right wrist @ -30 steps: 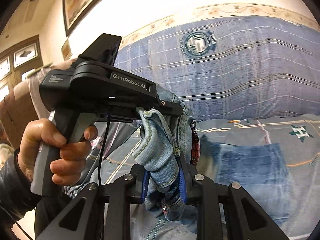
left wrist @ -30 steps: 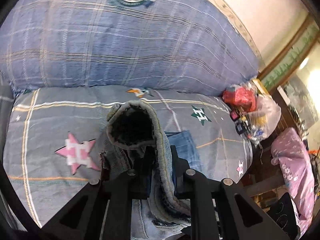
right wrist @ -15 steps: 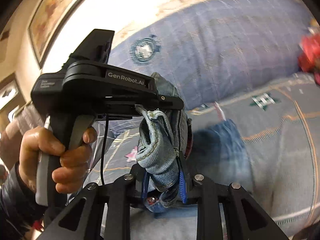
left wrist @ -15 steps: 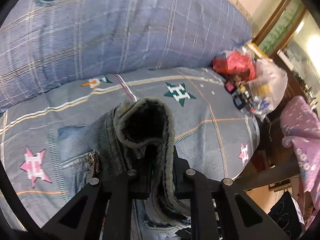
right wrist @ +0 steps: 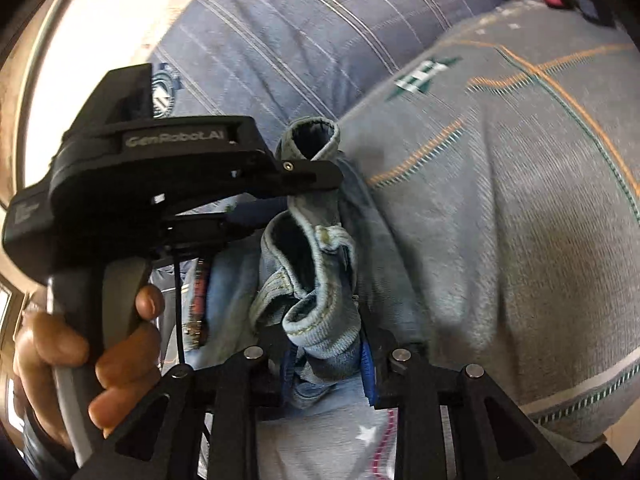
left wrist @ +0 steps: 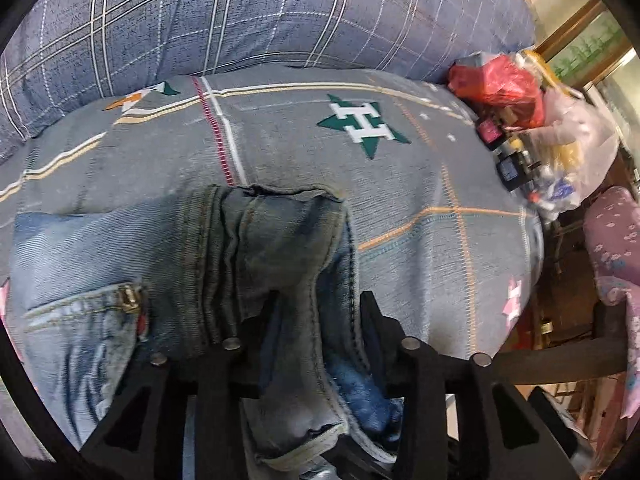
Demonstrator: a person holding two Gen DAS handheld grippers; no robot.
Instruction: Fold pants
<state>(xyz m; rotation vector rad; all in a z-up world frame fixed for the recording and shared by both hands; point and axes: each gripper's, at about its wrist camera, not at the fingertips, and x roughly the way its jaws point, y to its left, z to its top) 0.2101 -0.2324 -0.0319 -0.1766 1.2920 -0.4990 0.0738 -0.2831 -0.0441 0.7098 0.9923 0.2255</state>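
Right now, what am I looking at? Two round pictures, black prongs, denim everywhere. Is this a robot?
No robot: a person holds a pistol-grip gripper in each hand, and each carries a wide-angle camera looking along its two fingers. One picture comes from the left gripper, one from the right gripper, which also sees the person's hand on the other tool. A pair of jeans lies on a patterned bedspread. Both grippers have denim between their fingers; both are opening, the left clearly letting go.

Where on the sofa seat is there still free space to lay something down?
Free: the seat cover around the green star, between the jeans and the bags at the far end. Crowded: the jeans side, where the left gripper and right gripper work.
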